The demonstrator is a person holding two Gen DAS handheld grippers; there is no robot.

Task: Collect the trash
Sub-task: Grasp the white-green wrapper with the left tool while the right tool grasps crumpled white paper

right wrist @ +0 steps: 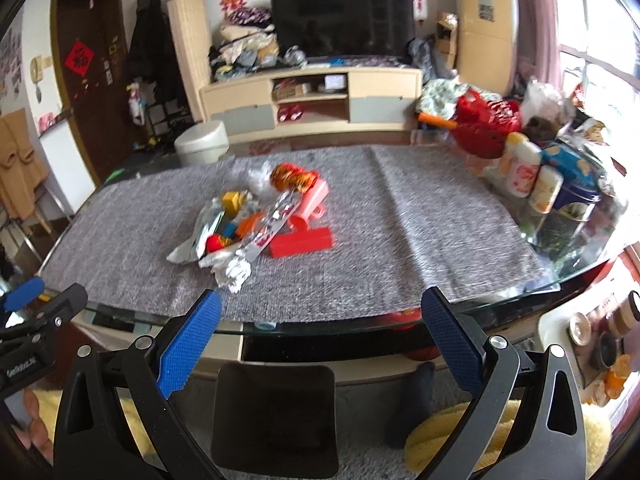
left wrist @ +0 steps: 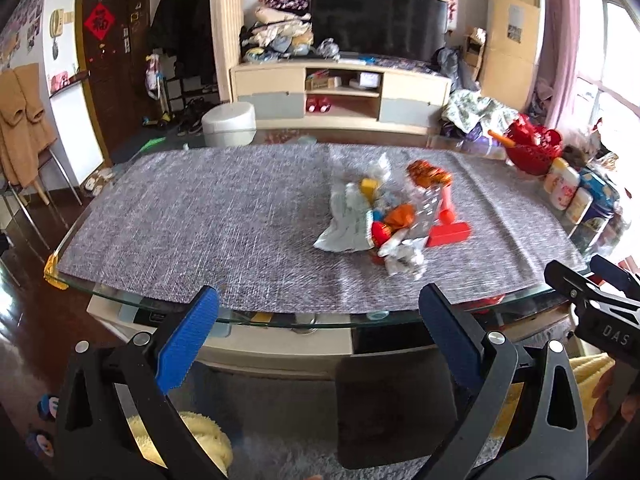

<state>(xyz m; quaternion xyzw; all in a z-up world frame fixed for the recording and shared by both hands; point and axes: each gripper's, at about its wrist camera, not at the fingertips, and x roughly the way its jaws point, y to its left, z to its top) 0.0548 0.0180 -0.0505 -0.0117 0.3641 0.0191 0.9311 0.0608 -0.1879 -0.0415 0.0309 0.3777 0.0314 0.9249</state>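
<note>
A pile of trash [left wrist: 378, 216] lies on the grey cloth of the glass table: crumpled wrappers, foil, orange and red packets. A small red brush [left wrist: 448, 232] and a pink dustpan [right wrist: 310, 200] lie against the pile. The pile also shows in the right wrist view [right wrist: 244, 224], with crumpled foil [right wrist: 234, 272] at its near edge. My left gripper [left wrist: 318, 312] is open and empty, held at the table's near edge, short of the pile. My right gripper [right wrist: 320, 316] is open and empty, also at the near edge, to the right of the left one.
Bottles and tins [right wrist: 552, 188] and a red basket [right wrist: 480, 128] crowd the table's right end. The glass table edge [left wrist: 248, 316] runs just before my fingers. A dark chair back [right wrist: 276, 412] stands below. A TV cabinet [left wrist: 340, 92] stands behind the table.
</note>
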